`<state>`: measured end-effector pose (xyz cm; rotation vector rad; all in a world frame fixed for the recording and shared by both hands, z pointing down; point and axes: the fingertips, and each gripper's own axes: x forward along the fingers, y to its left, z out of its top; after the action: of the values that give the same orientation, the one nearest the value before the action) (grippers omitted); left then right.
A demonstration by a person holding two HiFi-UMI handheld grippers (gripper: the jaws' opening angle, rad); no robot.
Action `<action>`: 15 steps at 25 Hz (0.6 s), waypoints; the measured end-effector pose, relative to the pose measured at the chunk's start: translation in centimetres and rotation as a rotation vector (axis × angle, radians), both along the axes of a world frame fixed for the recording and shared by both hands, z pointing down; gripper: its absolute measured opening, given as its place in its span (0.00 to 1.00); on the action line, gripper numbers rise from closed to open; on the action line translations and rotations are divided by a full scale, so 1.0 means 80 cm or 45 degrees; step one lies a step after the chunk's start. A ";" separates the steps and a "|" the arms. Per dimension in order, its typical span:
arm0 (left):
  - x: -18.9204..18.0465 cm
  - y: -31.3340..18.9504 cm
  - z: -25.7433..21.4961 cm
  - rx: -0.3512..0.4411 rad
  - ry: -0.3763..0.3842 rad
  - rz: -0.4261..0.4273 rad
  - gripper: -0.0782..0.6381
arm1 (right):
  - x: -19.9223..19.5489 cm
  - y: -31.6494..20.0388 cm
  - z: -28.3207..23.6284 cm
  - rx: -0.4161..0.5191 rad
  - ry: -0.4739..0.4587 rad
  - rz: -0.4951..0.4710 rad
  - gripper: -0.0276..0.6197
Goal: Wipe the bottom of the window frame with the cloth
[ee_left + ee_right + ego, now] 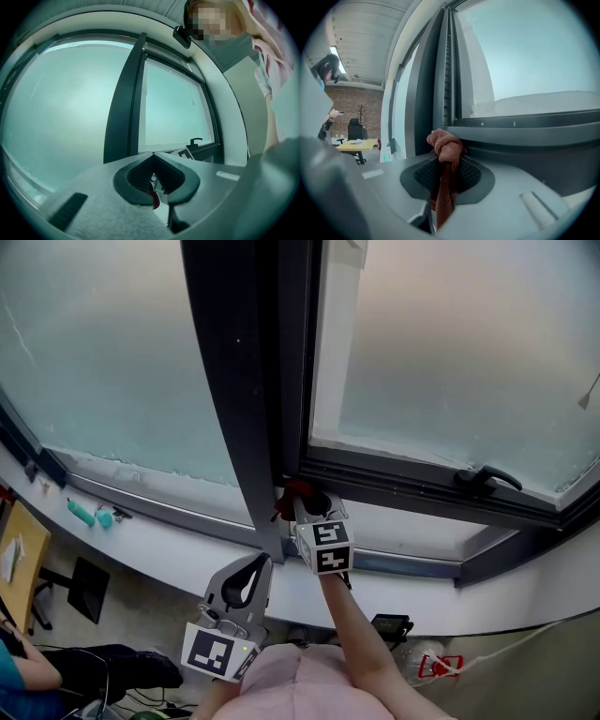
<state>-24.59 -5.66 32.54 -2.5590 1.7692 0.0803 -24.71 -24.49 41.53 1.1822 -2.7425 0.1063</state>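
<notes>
Firstly, the right gripper [447, 165]: its two dark ribbed pads [425, 174] press together on a rust-red cloth [446, 144]. They pinch it mid-length so a knotted wad juts past the tips as a wiping head, and we judge the grip is meant to keep that wad firm. The cloth's long axis runs along the jaws. Its loose tail hangs toward the bottom of that view, and the wad points up and forward into the corner of the window frame [525, 127].

From the head view, the cloth [294, 489] sits at picture centre, at the foot of the dark upright post [246, 381], where the frame's bottom rail [403, 482] begins. We cannot tell whether it touches.

Lower, the left gripper [255, 568] hangs back left of centre. Its own view shows its tips [152, 156] closed on nothing, likely idle.
</notes>
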 end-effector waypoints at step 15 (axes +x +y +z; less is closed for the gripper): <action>0.077 -0.027 -0.001 0.010 0.017 0.162 0.10 | 0.116 -0.006 -0.011 0.036 -0.008 0.145 0.15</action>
<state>-18.44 -7.80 32.42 -2.6693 1.6048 0.1076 -15.39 -24.94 40.67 1.3480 -2.6895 0.0849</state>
